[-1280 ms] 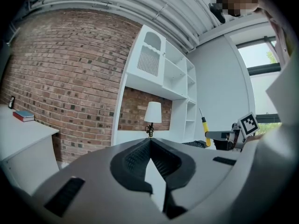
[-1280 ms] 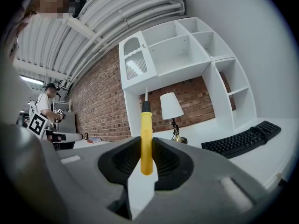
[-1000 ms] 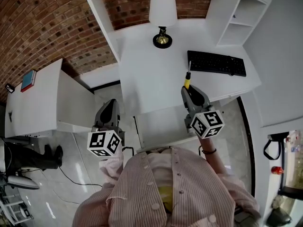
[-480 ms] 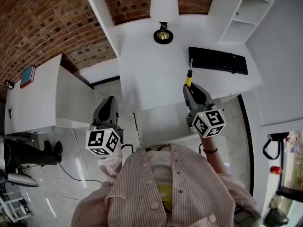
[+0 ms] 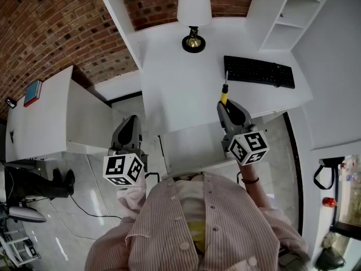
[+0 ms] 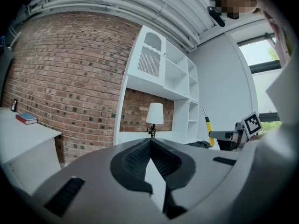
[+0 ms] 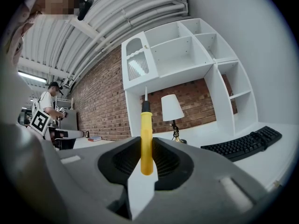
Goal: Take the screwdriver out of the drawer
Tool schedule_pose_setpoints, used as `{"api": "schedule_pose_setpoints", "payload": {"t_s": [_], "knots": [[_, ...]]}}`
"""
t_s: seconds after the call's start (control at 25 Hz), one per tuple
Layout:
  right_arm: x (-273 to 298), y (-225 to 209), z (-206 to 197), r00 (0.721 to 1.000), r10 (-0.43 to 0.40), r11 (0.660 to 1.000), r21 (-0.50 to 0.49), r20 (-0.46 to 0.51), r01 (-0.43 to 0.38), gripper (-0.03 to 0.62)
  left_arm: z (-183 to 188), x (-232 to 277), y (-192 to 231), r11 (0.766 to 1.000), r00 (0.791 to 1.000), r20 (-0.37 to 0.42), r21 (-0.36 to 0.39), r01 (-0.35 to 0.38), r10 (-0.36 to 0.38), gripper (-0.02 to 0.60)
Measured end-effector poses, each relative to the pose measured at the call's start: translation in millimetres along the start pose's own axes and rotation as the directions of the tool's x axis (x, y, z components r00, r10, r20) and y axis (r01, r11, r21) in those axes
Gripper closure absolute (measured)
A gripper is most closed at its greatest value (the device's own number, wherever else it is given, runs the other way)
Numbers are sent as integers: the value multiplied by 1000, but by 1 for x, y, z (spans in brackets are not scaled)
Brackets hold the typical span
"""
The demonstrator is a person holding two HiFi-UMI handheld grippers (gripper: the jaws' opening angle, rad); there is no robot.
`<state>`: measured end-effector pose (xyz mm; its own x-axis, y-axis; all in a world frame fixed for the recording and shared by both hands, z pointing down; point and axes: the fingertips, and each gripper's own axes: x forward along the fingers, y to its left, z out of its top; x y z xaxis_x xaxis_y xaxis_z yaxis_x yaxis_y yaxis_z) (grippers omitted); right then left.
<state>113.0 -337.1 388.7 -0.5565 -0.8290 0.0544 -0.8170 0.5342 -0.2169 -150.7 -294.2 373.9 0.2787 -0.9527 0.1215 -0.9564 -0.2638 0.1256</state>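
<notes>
A screwdriver (image 7: 146,139) with a yellow handle and a thin metal shaft stands upright between the pads of my right gripper (image 7: 146,146), which is shut on the handle. In the head view that gripper (image 5: 224,103) hangs over the front edge of the white desk (image 5: 180,89), the screwdriver (image 5: 224,94) sticking out past its tips. Below it the white drawer (image 5: 192,148) stands pulled out. My left gripper (image 5: 131,122) hovers left of the drawer over the floor; its jaws (image 6: 150,141) meet with nothing between them. From the left gripper view the screwdriver (image 6: 208,127) shows at the right.
A black keyboard (image 5: 258,73) lies on the desk to the right, and a lamp (image 5: 193,16) with a white shade stands at the back. White shelves (image 5: 282,16) rise at the back right. A lower white side table (image 5: 39,117) with a book (image 5: 34,95) sits at the left.
</notes>
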Motion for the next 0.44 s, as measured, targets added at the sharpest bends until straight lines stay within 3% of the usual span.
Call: {"api": "schedule_pose_setpoints", "payload": {"t_s": [0.44], "knots": [[-2, -2, 1, 1000, -7, 1000, 0, 1, 7, 517, -3, 1, 2, 1000, 1000, -9, -2, -4, 4, 583]]}}
